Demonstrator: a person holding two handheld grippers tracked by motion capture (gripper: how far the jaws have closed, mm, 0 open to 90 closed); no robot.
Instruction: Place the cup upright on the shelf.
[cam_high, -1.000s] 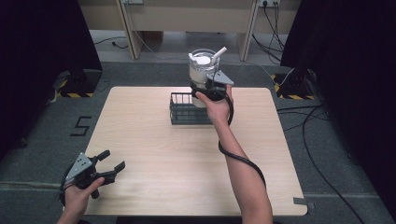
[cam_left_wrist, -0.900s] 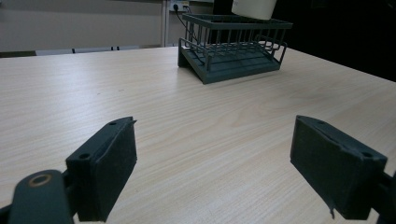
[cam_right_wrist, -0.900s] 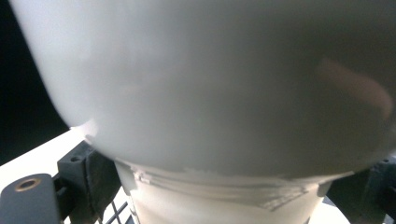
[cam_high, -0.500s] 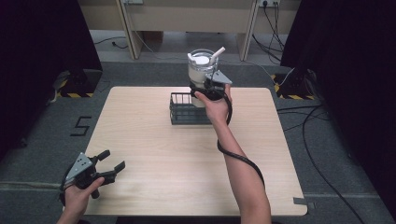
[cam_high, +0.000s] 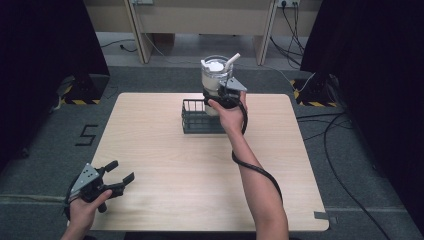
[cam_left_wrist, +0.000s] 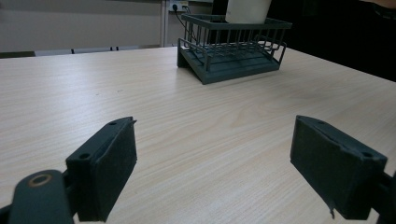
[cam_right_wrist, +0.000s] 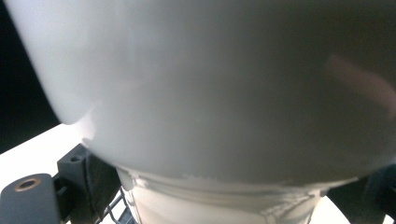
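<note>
The white tumbler (cam_high: 216, 80) with its straw sits at upper centre of the high view, clenched between the right gripper (cam_high: 223, 96) fingers over the dark wire rack (cam_high: 200, 116) on the worktop (cam_high: 165, 165). It has scarcely shifted over the last second, so placing seems paused. The left gripper (cam_high: 111, 178), lower left, waits with fingers spread. Whether the tumbler's base touches the rack is hidden.

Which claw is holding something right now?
The right claw, clamped on the white cup above the wire rack; the left claw is open and empty.
</note>
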